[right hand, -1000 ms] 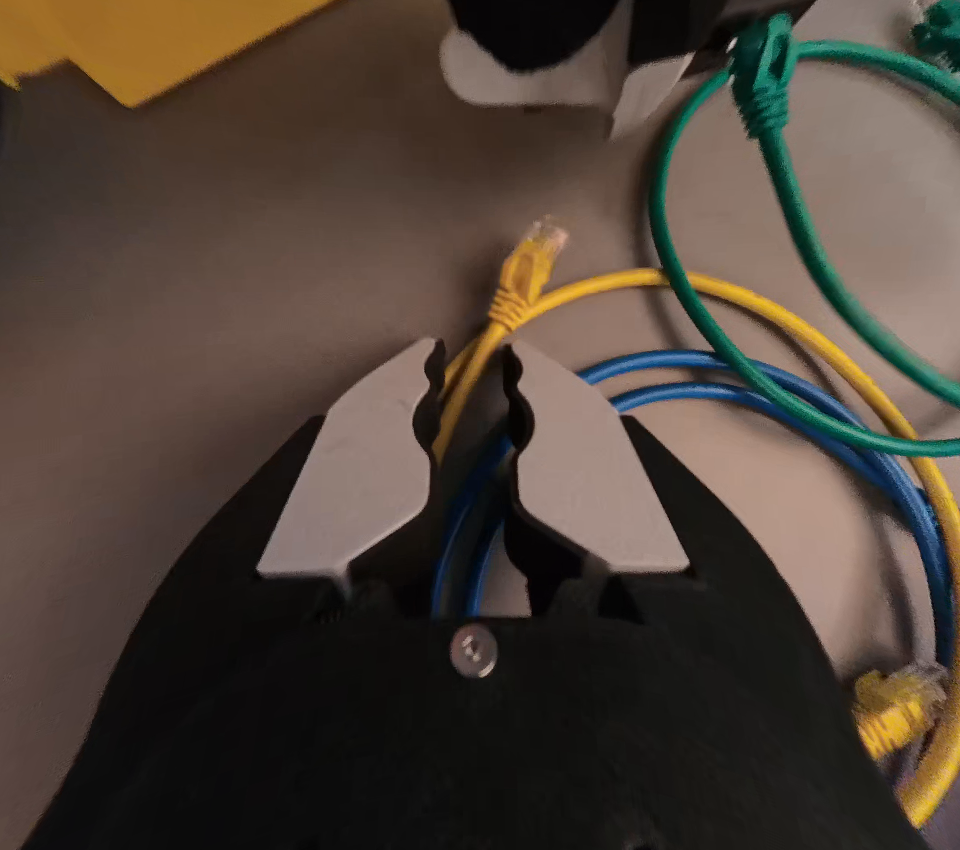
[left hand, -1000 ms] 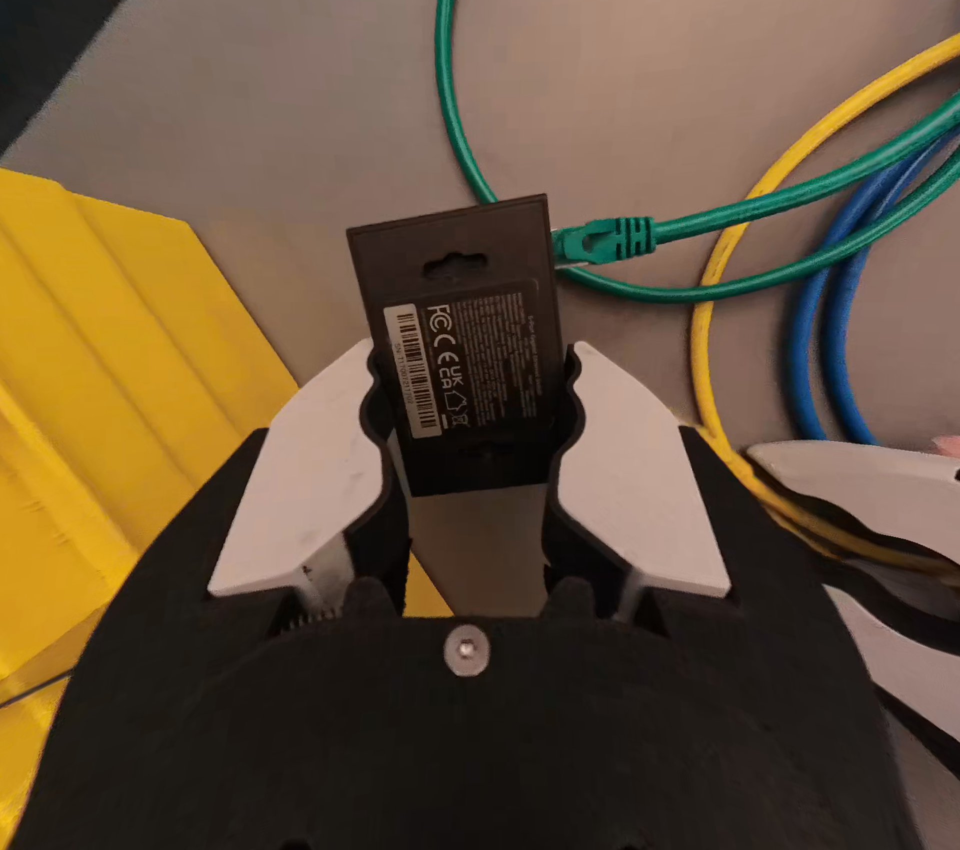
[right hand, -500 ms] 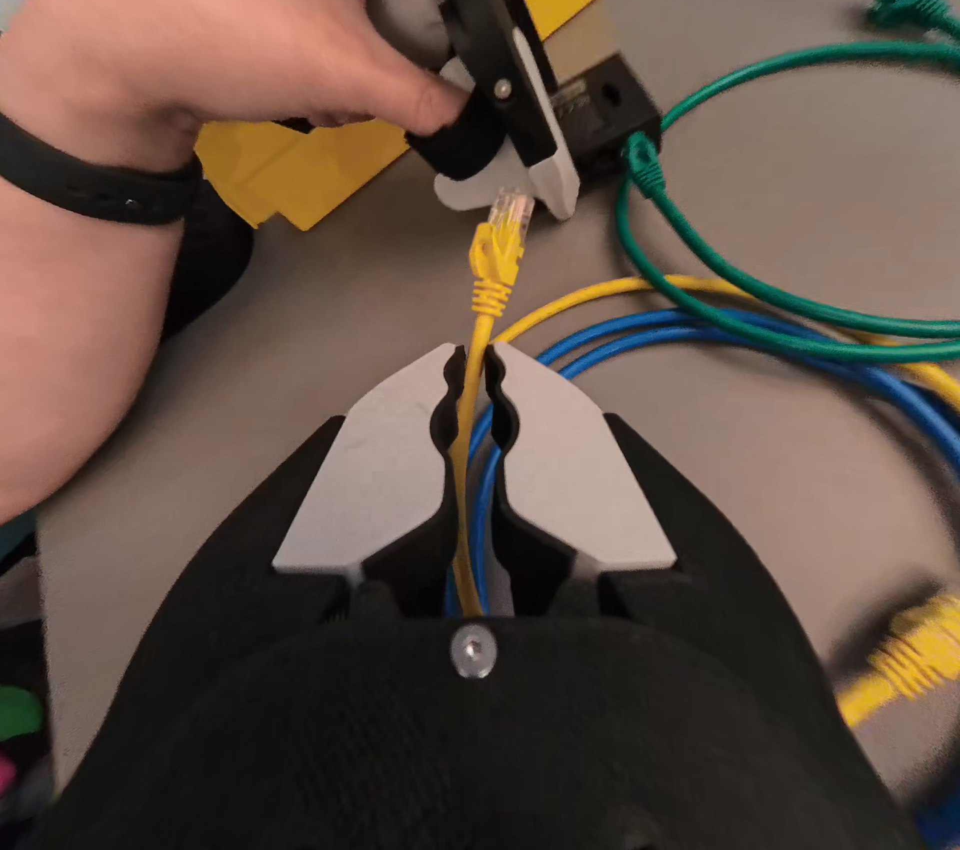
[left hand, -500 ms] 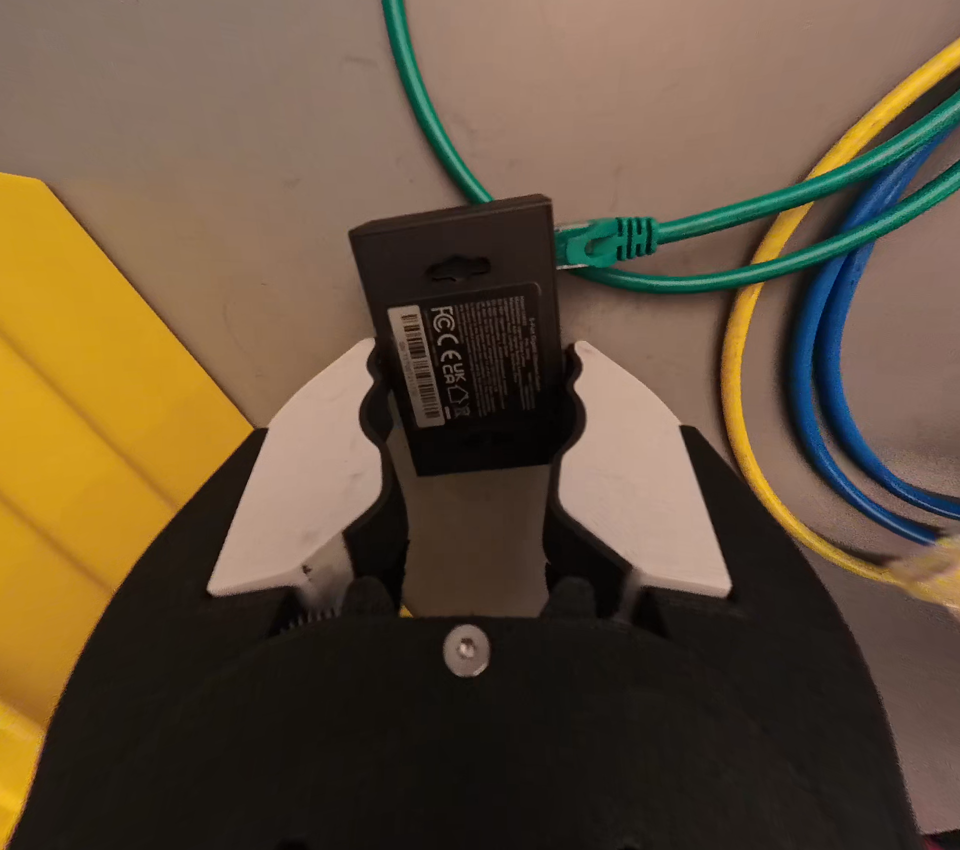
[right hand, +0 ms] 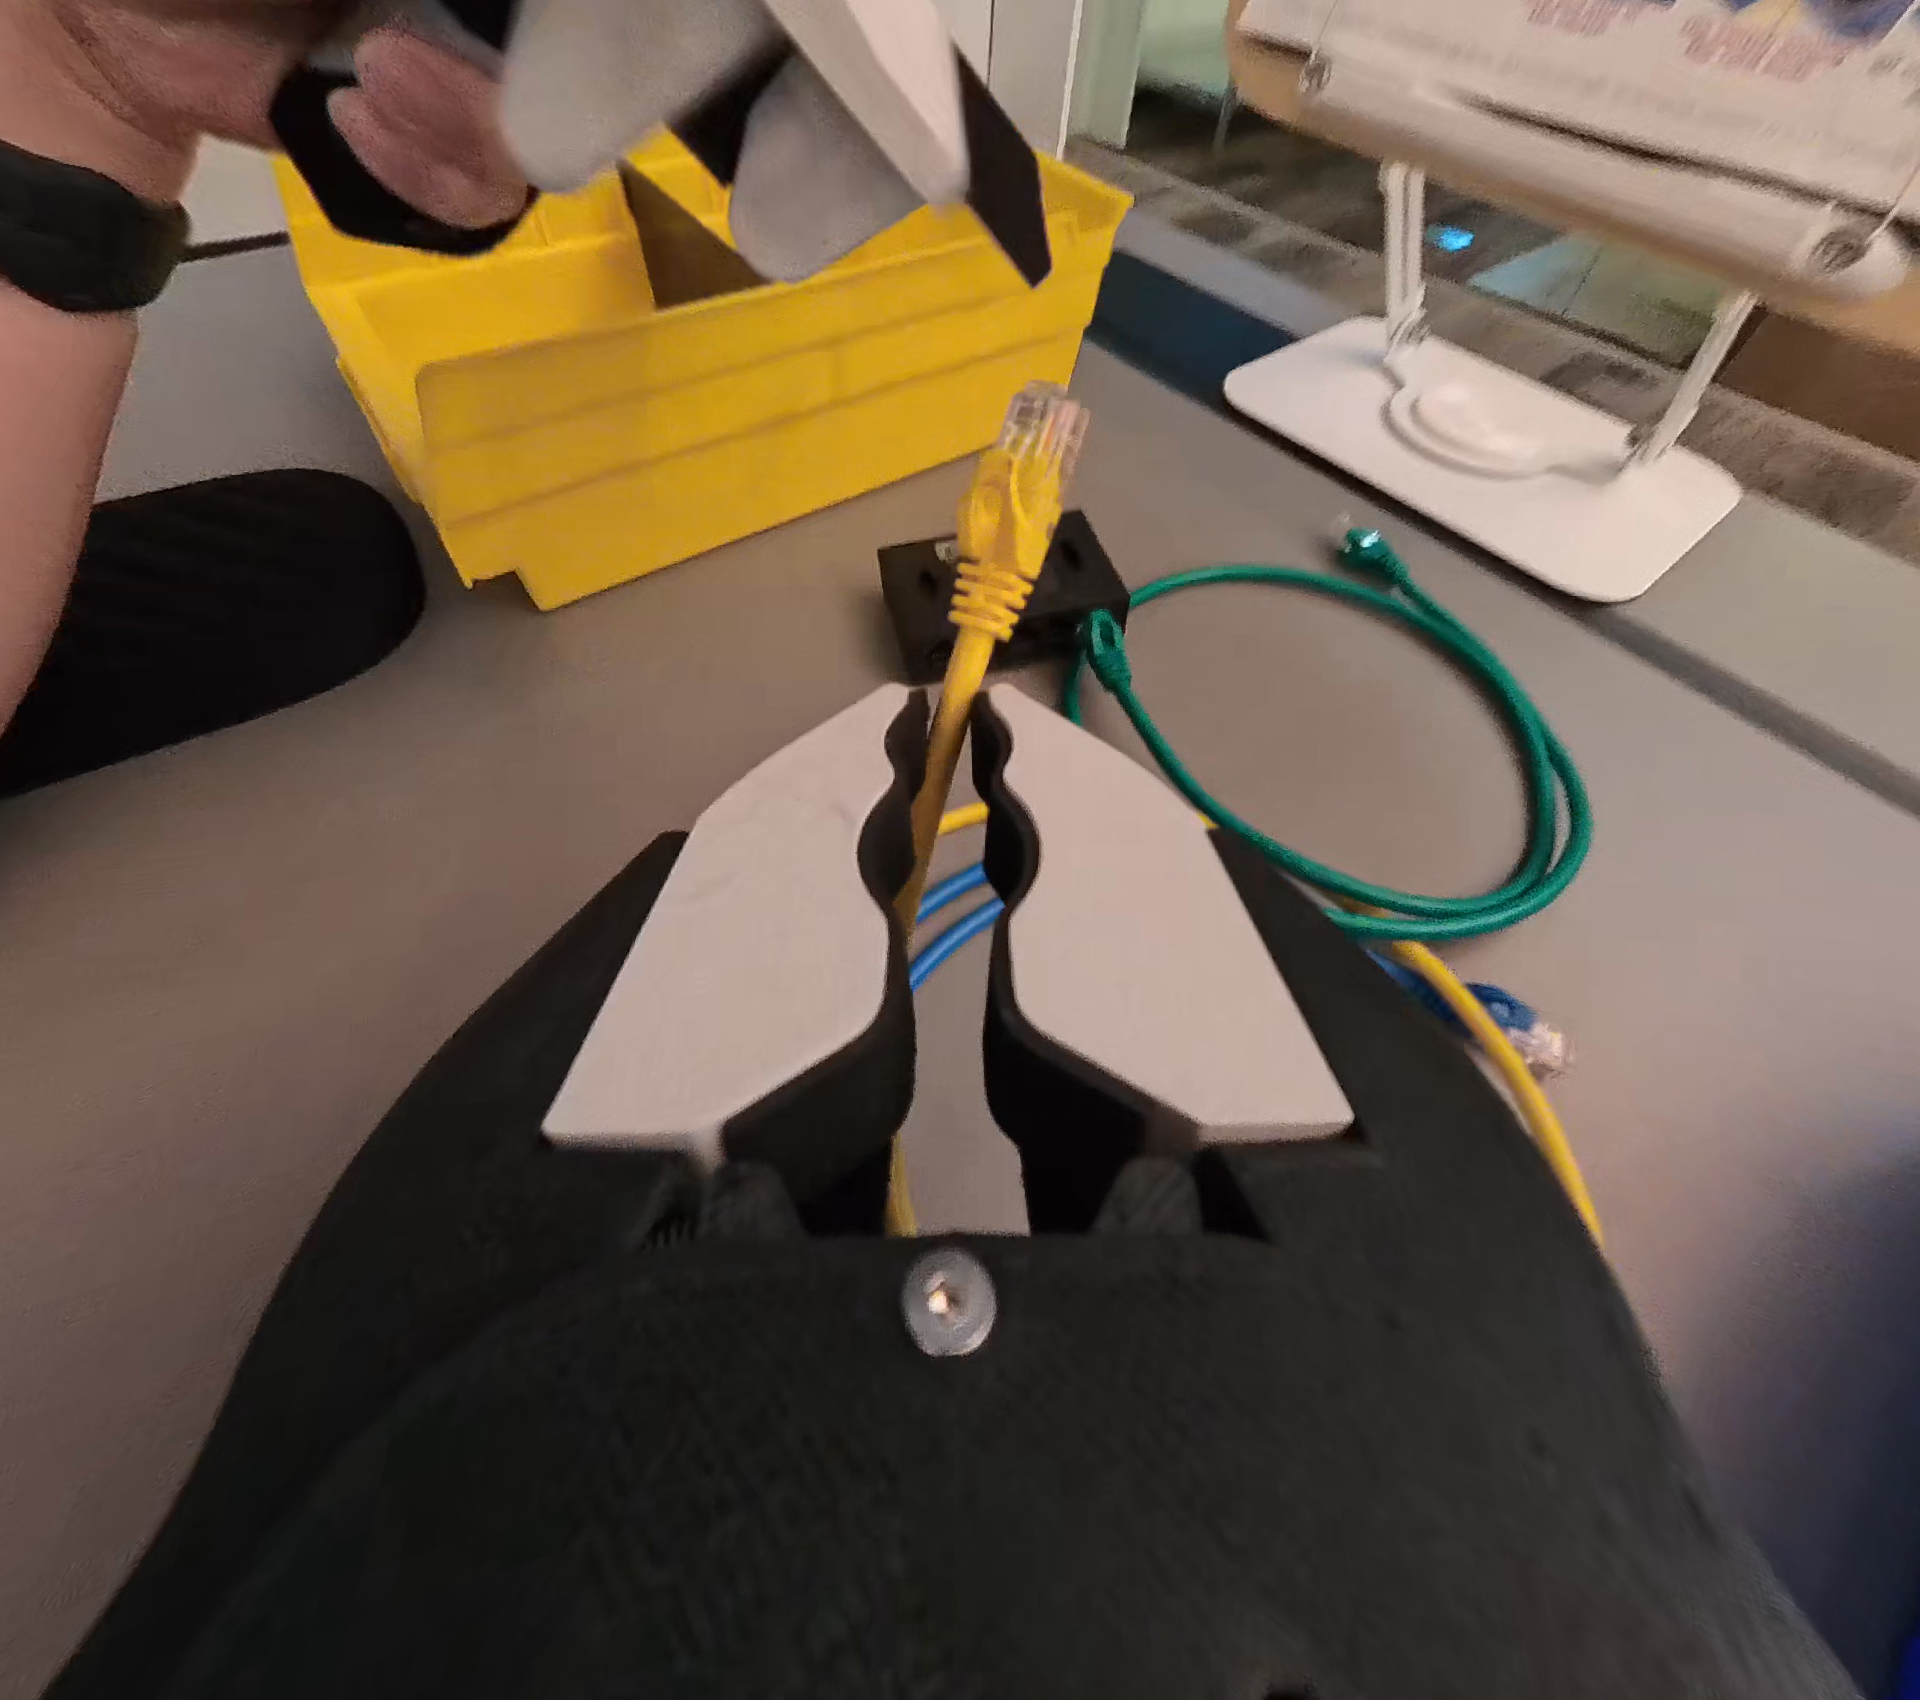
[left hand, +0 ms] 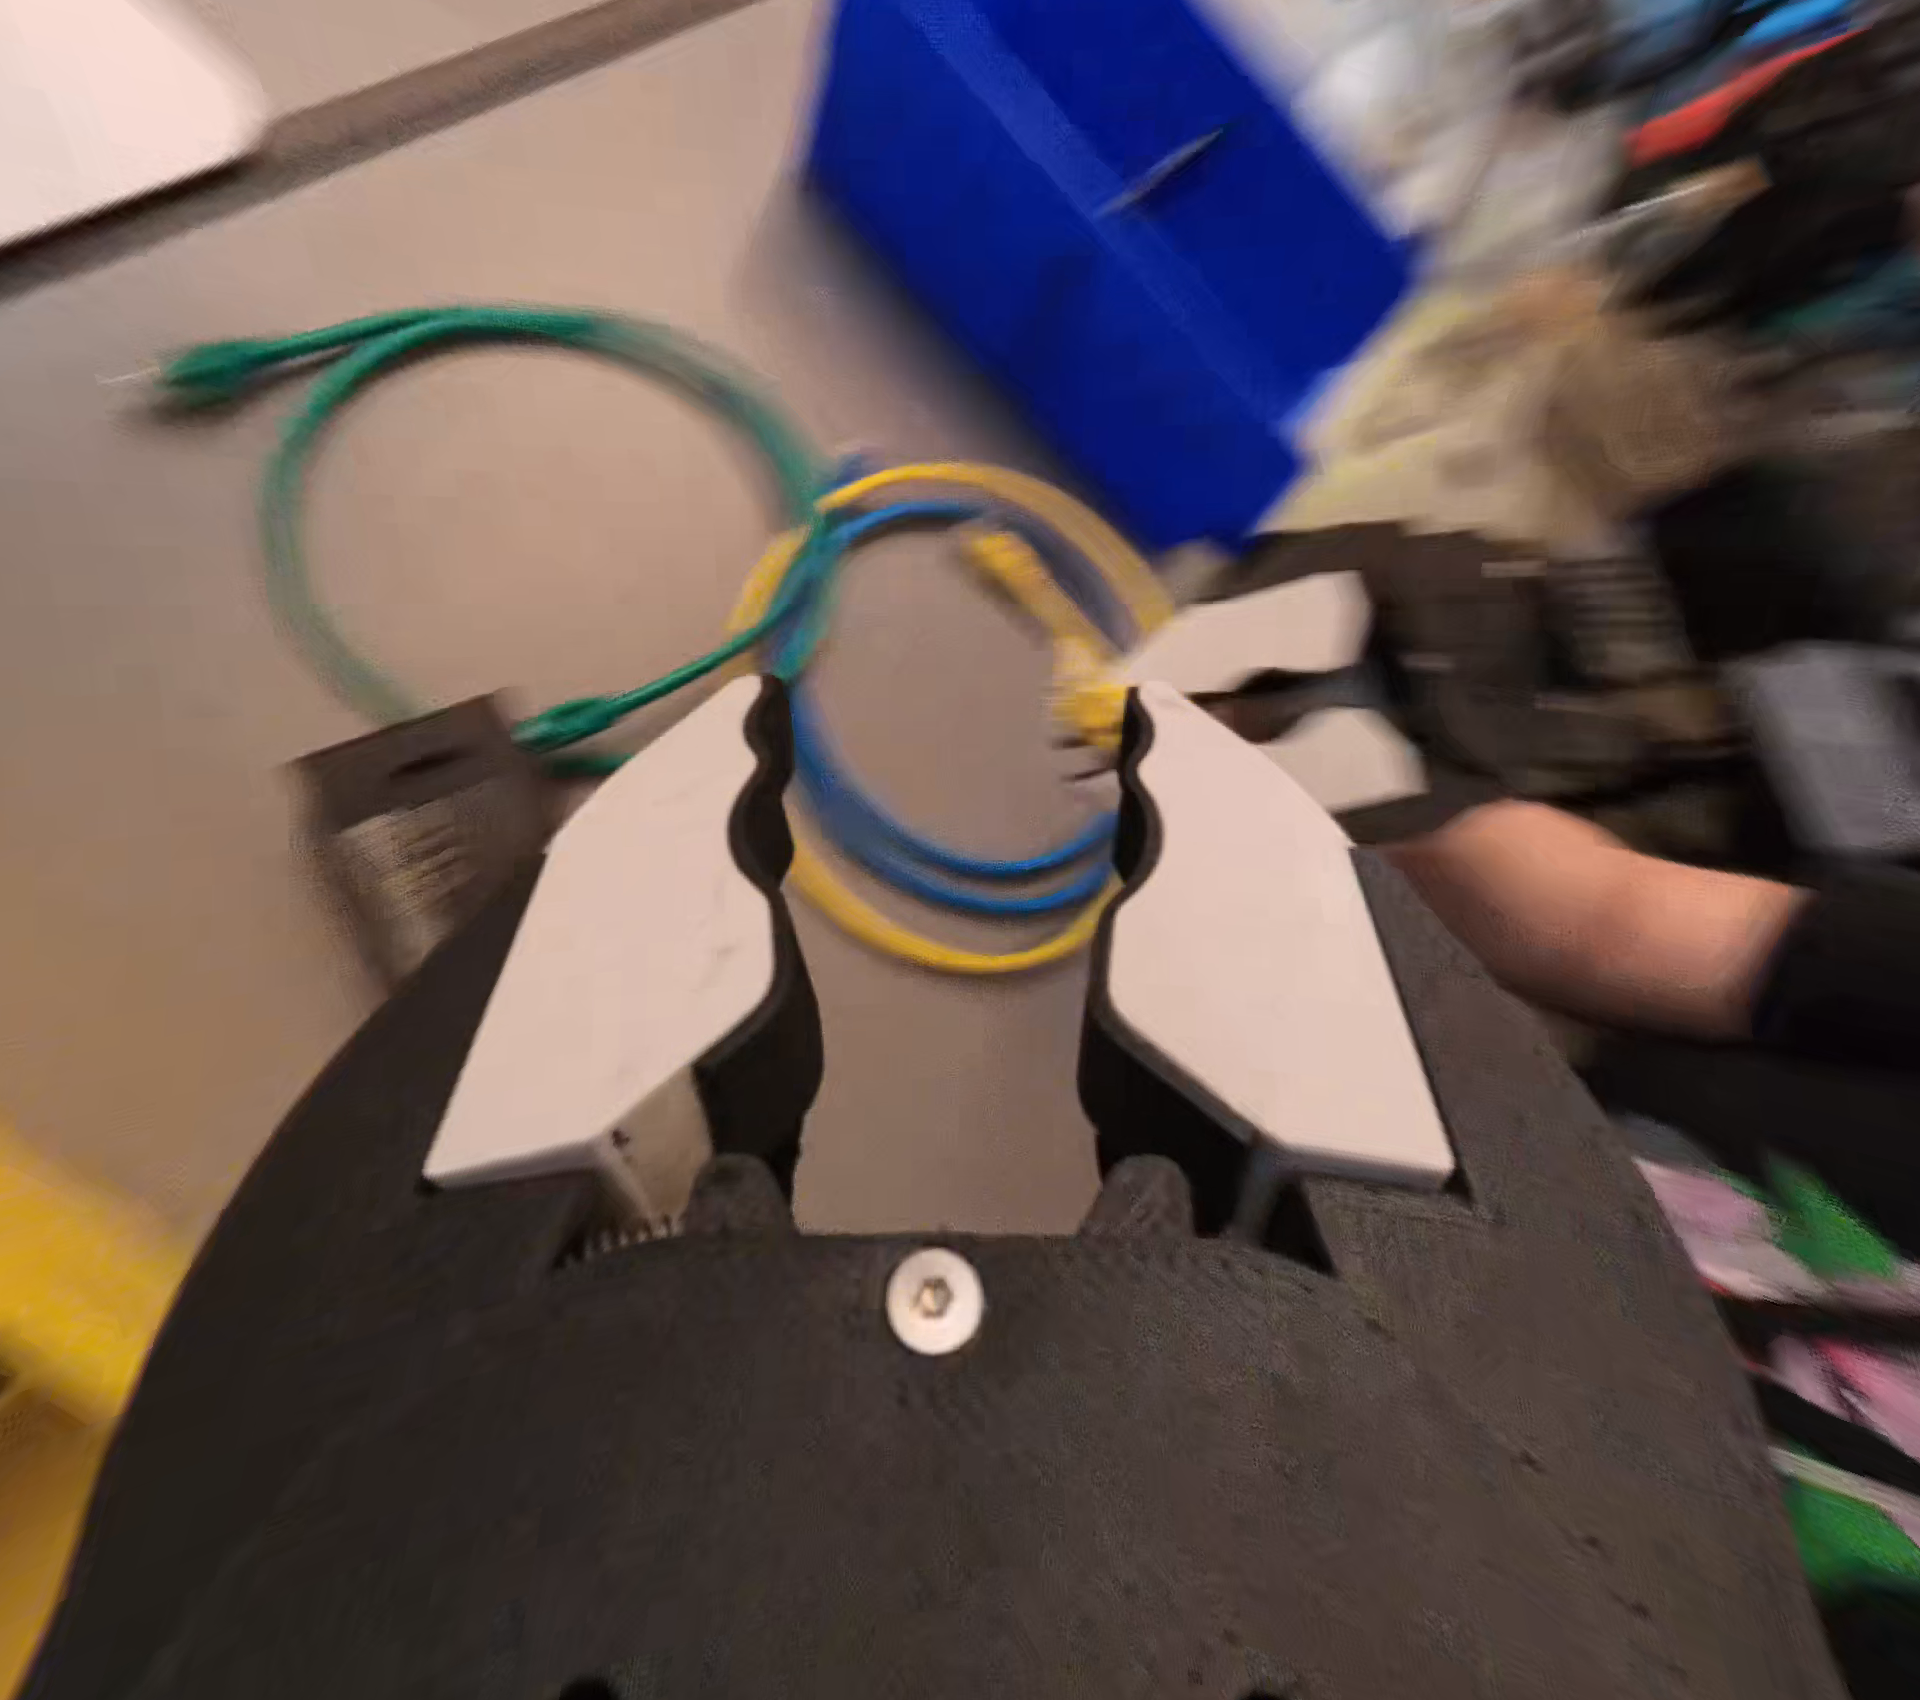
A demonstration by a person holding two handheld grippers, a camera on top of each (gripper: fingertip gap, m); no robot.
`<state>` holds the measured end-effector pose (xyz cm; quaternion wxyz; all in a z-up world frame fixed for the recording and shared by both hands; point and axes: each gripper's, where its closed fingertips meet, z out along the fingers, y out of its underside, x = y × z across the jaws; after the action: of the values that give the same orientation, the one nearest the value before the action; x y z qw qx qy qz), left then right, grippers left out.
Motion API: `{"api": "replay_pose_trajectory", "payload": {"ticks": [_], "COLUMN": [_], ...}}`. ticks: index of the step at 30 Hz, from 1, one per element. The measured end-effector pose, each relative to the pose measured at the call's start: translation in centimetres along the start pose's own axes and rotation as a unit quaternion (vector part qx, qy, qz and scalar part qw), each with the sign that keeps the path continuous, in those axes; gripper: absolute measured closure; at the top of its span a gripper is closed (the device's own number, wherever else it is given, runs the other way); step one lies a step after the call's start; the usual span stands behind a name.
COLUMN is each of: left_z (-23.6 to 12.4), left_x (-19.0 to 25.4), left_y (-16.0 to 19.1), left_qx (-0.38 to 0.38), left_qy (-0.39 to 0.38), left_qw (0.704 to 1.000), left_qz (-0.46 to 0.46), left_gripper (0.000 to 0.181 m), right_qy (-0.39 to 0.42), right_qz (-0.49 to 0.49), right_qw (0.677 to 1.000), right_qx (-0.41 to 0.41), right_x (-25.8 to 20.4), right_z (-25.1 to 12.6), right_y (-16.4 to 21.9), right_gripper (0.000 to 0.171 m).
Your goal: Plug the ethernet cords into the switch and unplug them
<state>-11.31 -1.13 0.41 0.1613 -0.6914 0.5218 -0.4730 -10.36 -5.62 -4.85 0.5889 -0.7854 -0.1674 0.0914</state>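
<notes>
The black switch (right hand: 1081,580) lies on the grey table, also blurred in the left wrist view (left hand: 416,819). A green cord's plug (right hand: 1107,648) sits in its side. My right gripper (right hand: 951,700) is shut on the yellow cord (right hand: 940,777), just behind its plug (right hand: 1023,487). The plug points up, above and in front of the switch. My left gripper (left hand: 951,700) is open and empty, raised off the table; in the right wrist view it hangs at top left (right hand: 894,237). The right gripper (left hand: 1153,684) shows at right in the left wrist view.
A yellow bin (right hand: 727,424) stands behind the switch. A blue bin (left hand: 1039,196) stands farther off. A white stand (right hand: 1475,445) holds a board at the right. Blue cord loops (right hand: 951,923) and green loops (right hand: 1538,819) lie on the table. A person's forearm (right hand: 62,507) is at the left.
My left gripper has let go of the switch, opened and lifted away from it. My right gripper has raised the yellow plug off the table, still shut on the cord.
</notes>
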Motion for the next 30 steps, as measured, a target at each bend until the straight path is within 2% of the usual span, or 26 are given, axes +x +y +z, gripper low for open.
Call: {"api": "replay_pose_trajectory", "payload": {"ticks": [1,3,8,12,14,15,17,19,20,22,24,25,27,29,30], "left_z": [-0.3,-0.1,3.3,5.1,5.7,5.8,5.6,5.0,4.6,3.6,3.1,2.9,2.6,2.2,2.0], "left_x": [1.9,3.6,4.2,3.9,3.7,3.6,3.3,2.8,3.0,3.8,4.4,4.5,5.0,5.5,5.8], "left_y": [-0.2,0.5,2.4,3.8,3.0,2.4,1.2,0.0,-0.5,-1.5,-2.2,-2.5,-3.1,-3.4,-3.5], "left_qx": [0.017,-0.004,-0.077,-0.127,-0.106,-0.091,-0.059,-0.025,-0.008,0.02,0.043,0.052,0.066,0.078,0.08], "left_qy": [0.07,0.146,0.167,0.15,0.137,0.134,0.124,0.11,0.116,0.139,0.143,0.137,0.13,0.129,0.133], "left_qw": [0.997,0.989,0.982,0.98,0.985,0.987,0.991,0.994,0.993,0.99,0.988,0.989,0.989,0.989,0.988], "left_qz": [-0.01,-0.034,-0.032,-0.002,0.009,0.006,-0.008,-0.01,-0.014,-0.027,-0.031,-0.027,-0.019,-0.014,-0.014], "left_gripper": [0.125,0.125,0.128,0.166,0.168,0.169,0.169,0.169,0.169,0.169,0.169,0.169,0.169,0.169,0.169], "right_qy": [0.006,0.018,0.028,0.022,0.045,0.076,0.128,0.109,0.067,-0.008,-0.015,-0.017,0.062,0.157,0.174], "right_qz": [-0.008,-0.027,-0.063,-0.068,-0.066,-0.071,-0.135,-0.2,-0.206,-0.147,-0.04,-0.011,0.011,0.006,-0.004], "right_qw": [1.0,0.999,0.998,0.997,0.997,0.994,0.975,0.957,0.956,0.976,0.989,0.99,0.984,0.962,0.951], "right_qx": [0.008,0.015,0.014,0.006,0.016,0.04,0.118,0.181,0.196,0.163,0.139,0.136,0.165,0.224,0.257], "right_x": [0.1,0.2,0.0,0.0,0.7,1.3,0.7,-2.8,-5.1,-7.9,-7.9,-7.8,-5.0,-1.4,-0.4], "right_z": [-0.2,-0.3,-0.4,-0.4,-0.7,-1.3,-3.1,-3.8,-3.3,-0.6,2.0,2.8,3.1,1.5,0.5], "right_y": [-0.3,-0.6,-0.7,-0.4,-0.6,-1.5,-4.2,-5.5,-5.1,-2.9,-1.6,-1.6,-2.9,-4.7,-5.6], "right_gripper": [0.162,0.162,0.163,0.161,0.16,0.152,0.153,0.159,0.162,0.169,0.147,0.147,0.139,0.131,0.13]}}
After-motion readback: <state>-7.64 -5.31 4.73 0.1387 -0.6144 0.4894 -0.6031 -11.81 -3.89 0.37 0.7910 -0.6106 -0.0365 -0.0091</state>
